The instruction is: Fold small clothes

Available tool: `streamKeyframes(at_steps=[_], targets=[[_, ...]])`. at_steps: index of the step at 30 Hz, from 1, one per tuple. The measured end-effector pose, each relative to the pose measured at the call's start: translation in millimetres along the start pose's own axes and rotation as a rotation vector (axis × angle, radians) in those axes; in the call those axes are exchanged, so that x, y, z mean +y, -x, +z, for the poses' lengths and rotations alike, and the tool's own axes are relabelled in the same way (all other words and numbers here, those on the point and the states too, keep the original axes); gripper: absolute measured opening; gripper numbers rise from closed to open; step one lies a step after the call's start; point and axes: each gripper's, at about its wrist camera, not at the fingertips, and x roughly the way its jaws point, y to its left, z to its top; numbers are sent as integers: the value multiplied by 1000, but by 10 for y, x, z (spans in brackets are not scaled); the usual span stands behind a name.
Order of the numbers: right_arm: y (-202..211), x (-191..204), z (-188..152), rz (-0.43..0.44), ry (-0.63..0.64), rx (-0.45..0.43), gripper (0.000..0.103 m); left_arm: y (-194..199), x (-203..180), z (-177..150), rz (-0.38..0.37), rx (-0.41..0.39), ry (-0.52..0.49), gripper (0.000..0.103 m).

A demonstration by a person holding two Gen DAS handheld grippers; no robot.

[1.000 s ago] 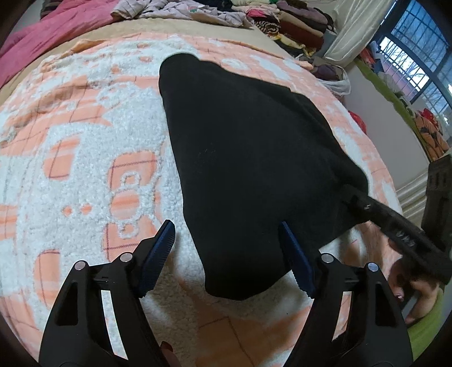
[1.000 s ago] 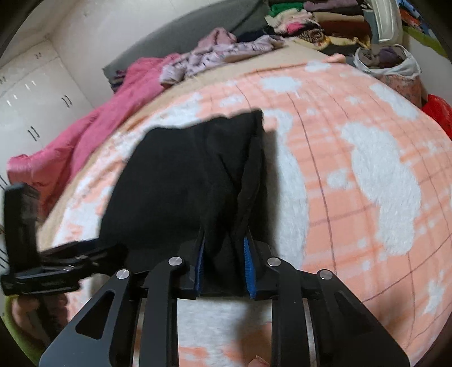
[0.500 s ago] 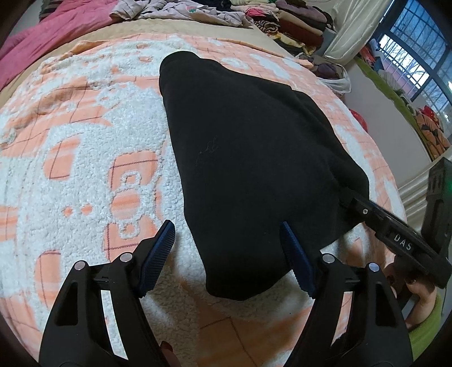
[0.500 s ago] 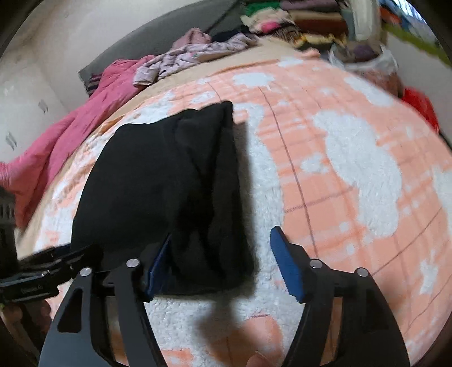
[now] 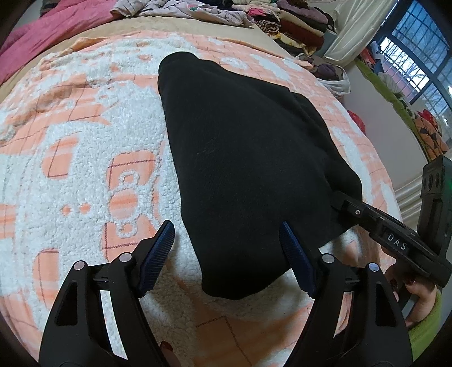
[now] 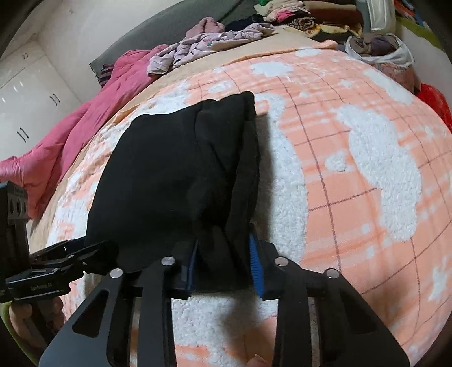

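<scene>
A black garment (image 5: 240,155) lies folded lengthwise on an orange and white fleece blanket (image 5: 84,127). My left gripper (image 5: 226,234) is open, its blue pads straddling the garment's near end without touching it. In the right wrist view the same garment (image 6: 169,175) shows a folded flap along its right side. My right gripper (image 6: 223,259) is closing, its jaws pinching the bunched near edge of that flap. The right gripper (image 5: 347,206) also shows in the left wrist view at the garment's right corner. The left gripper (image 6: 70,254) shows at the left in the right wrist view.
A pink quilt (image 6: 70,135) lies along the bed's far left. Loose clothes (image 6: 212,45) and folded stacks (image 5: 296,19) sit at the far end, with a white bag (image 6: 378,48) of clothes beside the bed. A window (image 5: 418,48) is at the right.
The right gripper opened wide, let the garment edge drop to the blanket, then closed again on the bunched edge. The left gripper stayed still and open.
</scene>
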Motion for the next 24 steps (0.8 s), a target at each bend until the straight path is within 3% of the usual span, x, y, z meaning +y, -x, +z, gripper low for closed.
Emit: streamKeyframes(at_steps=[4,7,11,14,16,19,24], targets=[[136,70,-1,26,14,-48,26,157,-28,8,-23,-55,-10,69],[41,-23,-40,13,-34,-19,26,52,13,18,8,-4,-4,68],[-21,-105,-47,26,-87,-2,33,-72,107,6,-27,33,39,68],[39,-66,-37,21,-80,-12,41,-17,103,4,-29,21,33,67],[115,-23,-42,8,-69,-33,55,60,82,13,-36,6,27,67],[260,27,-40,4,-59,-84,69,152,61,24,-35,-18,19,67],[457,86,6,-19,-40,-140,86,244,60,45,-36,-37,22,67]])
